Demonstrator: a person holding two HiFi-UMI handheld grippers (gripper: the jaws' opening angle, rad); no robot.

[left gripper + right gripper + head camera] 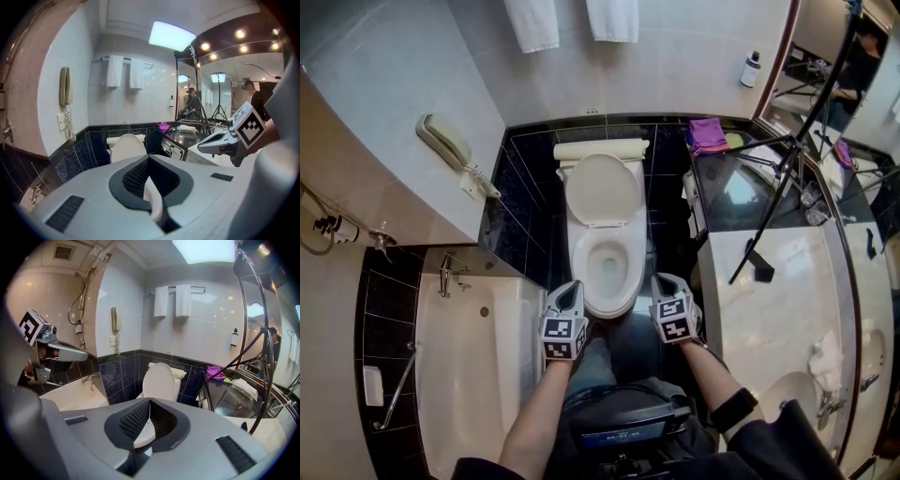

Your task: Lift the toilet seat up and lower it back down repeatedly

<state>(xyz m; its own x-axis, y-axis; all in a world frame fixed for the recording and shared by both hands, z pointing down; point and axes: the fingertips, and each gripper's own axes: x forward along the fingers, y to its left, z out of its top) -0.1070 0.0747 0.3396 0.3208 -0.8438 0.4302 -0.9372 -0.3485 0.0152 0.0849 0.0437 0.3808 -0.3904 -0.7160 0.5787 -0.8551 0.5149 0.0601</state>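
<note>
1. The bathtub (478, 366) and counter (769, 281) run off my head view's lower edge.
2. The toilet (619, 305) stands in the narrow gap between them, lid (600, 187) upright.
3. The toilet seat (581, 272) lies down on the bowl, ahead of my fingertips and touching neither gripper.
4. My left gripper (572, 287) and right gripper (666, 279) are both clenched and empty.

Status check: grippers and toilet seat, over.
Left gripper and right gripper shut, empty, hovering by the toilet seat. Seat looks down, lid up. Nothing in the way.
</note>
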